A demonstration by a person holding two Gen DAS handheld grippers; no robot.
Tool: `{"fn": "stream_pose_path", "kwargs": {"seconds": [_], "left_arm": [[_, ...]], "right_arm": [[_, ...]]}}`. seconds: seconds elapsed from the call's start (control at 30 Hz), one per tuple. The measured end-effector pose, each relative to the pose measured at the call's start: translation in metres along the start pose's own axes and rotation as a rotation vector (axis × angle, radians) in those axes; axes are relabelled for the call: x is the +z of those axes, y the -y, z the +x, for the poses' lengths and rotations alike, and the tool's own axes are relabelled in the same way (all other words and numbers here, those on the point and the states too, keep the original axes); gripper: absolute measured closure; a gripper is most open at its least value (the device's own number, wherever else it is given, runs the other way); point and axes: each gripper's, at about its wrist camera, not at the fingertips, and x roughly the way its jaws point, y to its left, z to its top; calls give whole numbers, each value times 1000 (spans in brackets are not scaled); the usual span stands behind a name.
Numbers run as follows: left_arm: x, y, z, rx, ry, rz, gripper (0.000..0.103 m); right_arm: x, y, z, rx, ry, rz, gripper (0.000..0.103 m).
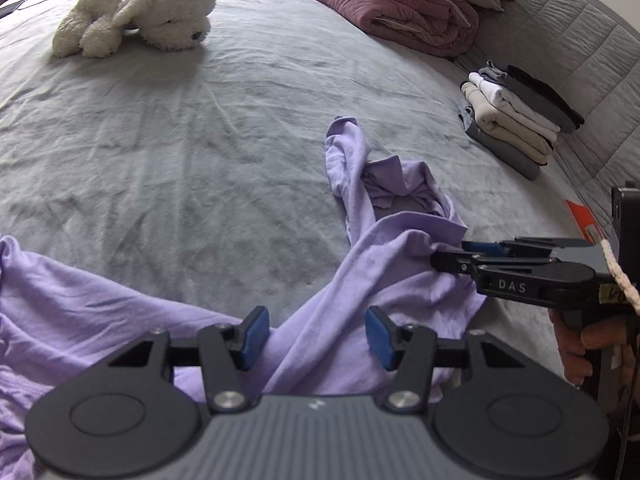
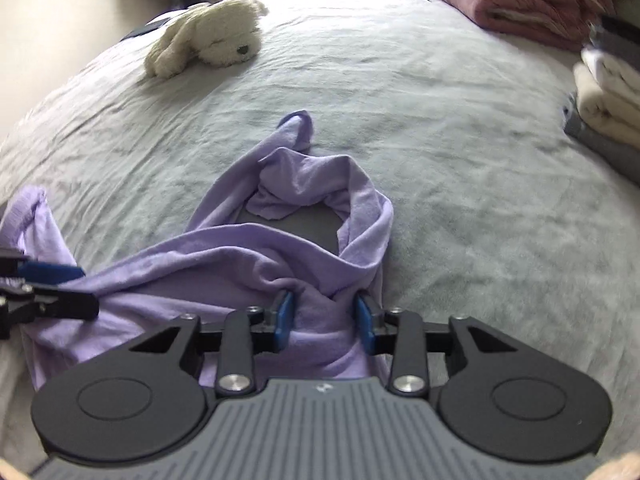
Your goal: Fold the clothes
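At six o'clock on grey bed (image 1: 180,152): lilac top (image 1: 380,264) bunched. Right gripper (image 2: 324,316) pinching thick fold; left gripper (image 1: 316,336) spread, ungripped. Risk: lopsided lift, twisting sleeves.

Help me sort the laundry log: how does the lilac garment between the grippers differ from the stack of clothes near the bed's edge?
The lilac garment lies crumpled and unfolded, with a twisted strip trailing away; the stack of folded clothes is neatly layered. The garment is a single lilac piece; the stack mixes white, cream, grey and black pieces. The garment has both grippers at it, while nothing touches the stack. Both rest on the grey bedspread.
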Motion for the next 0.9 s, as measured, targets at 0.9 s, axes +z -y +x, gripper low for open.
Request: {"fn": "stream_pose_path", "kwargs": {"seconds": [0.9], "left_arm": [[-58,6,-108,-125,113,-37,99]], "right_arm": [[-40,-20,-135,282,30,-120,92]]}}
